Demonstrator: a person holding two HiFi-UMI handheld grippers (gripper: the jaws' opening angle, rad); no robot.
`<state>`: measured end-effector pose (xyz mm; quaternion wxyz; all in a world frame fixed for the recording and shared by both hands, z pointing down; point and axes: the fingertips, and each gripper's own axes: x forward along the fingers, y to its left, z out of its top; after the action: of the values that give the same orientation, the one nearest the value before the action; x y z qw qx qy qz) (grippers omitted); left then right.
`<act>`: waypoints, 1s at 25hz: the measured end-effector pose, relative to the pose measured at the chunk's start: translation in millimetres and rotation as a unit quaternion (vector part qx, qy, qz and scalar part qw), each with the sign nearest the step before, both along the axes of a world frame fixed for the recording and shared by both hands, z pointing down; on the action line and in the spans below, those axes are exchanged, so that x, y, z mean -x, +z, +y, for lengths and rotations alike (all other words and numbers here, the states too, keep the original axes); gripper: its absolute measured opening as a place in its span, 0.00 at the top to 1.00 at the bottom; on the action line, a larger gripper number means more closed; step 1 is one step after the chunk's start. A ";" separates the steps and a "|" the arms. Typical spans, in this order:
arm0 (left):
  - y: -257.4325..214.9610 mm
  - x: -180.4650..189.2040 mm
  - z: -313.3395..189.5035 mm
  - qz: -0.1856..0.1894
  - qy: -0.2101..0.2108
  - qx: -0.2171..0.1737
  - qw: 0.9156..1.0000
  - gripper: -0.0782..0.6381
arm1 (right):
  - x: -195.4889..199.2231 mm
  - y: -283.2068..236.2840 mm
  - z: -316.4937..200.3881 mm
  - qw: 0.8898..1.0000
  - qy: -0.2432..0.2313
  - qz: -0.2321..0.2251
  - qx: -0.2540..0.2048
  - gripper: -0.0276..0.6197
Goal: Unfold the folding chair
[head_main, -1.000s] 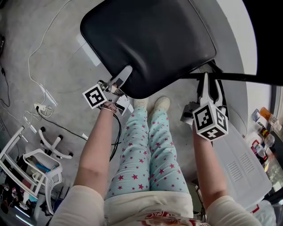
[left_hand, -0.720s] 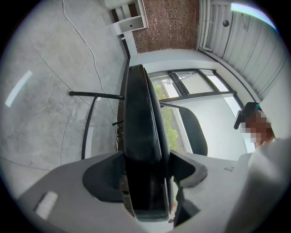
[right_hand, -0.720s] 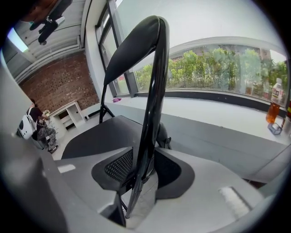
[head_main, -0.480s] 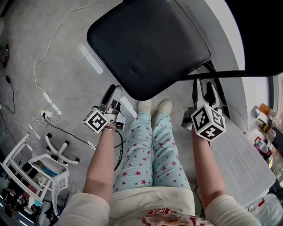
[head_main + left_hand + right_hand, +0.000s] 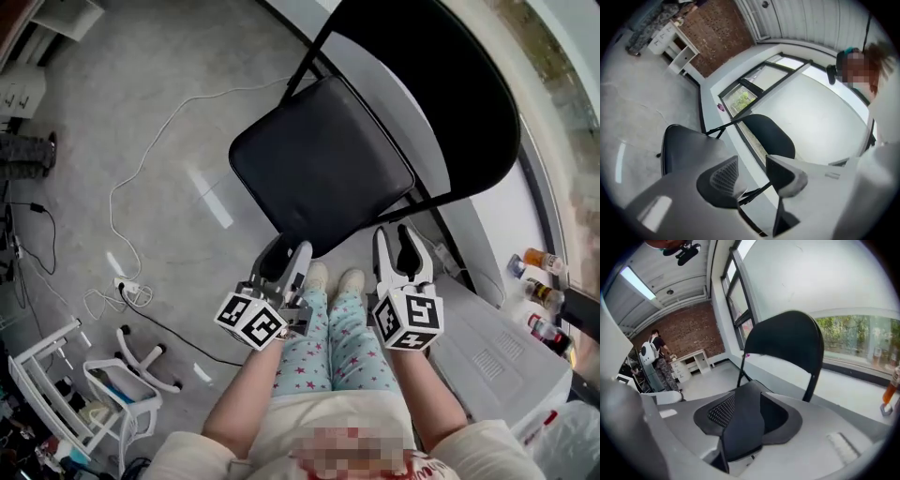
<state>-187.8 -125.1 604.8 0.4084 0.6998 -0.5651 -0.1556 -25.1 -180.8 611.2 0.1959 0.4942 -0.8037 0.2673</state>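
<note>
Black chair seat [image 5: 319, 164] edge free; left gripper [image 5: 289, 255] jaws wide, right gripper [image 5: 395, 239] jaws just narrowing, both empty.

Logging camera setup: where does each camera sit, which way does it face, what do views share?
Head view: on the head, facing steeply down at folding chair and floor; arms, legs, left gripper, right gripper show.
Left gripper view: on that gripper, facing the chair through open jaws.
Right gripper view: likewise; jaws open, just narrowed, seat seen between.
Shared: all show the chair.
</note>
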 end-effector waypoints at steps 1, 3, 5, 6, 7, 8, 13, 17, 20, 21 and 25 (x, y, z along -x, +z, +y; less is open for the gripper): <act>-16.3 -10.6 -5.3 -0.026 0.020 -0.003 0.999 0.63 | 7.5 -20.5 -1.7 1.000 -0.009 -0.006 -0.017 0.68; -48.0 -27.8 -13.3 -0.080 0.060 -0.012 0.995 0.67 | 21.4 -58.6 -5.7 0.998 -0.023 -0.017 -0.048 0.70; -78.1 -38.6 -14.6 -0.096 0.083 -0.026 0.992 0.72 | 33.0 -92.7 -5.7 0.997 -0.029 -0.034 -0.065 0.72; -93.0 -42.9 -13.2 -0.094 0.090 -0.035 0.991 0.73 | 37.1 -108.9 -4.0 0.996 -0.030 -0.043 -0.071 0.73; -108.3 -46.0 -11.4 -0.093 0.095 -0.044 0.990 0.73 | 39.7 -124.7 -1.6 0.995 -0.031 -0.051 -0.077 0.74; -123.6 -47.4 -9.5 -0.097 0.096 -0.053 0.989 0.74 | 41.0 -139.9 1.1 0.994 -0.031 -0.056 -0.084 0.76; -189.0 -48.6 -3.4 -0.114 0.103 -0.092 0.984 0.78 | 37.9 -200.8 12.9 0.990 -0.028 -0.061 -0.122 0.89; -239.1 -46.5 4.6 -0.100 0.090 -0.131 0.982 0.83 | 38.5 -236.4 31.5 0.987 -0.031 -0.069 -0.143 0.92; -266.6 -47.9 12.7 -0.113 0.088 -0.155 0.978 0.88 | 44.2 -259.9 48.3 0.983 -0.046 -0.071 -0.163 0.92; -272.8 -48.9 15.5 -0.122 0.091 -0.158 0.976 0.88 | 46.8 -265.8 53.3 0.982 -0.053 -0.072 -0.168 0.92; -286.1 -54.8 24.2 -0.144 0.104 -0.161 0.971 0.88 | 52.2 -284.9 65.0 0.976 -0.071 -0.072 -0.194 0.92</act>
<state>-133.0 -101.0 318.7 0.2191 0.8264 -0.5093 -0.0984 -77.4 -115.8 326.3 0.0569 0.4437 -0.8853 0.1266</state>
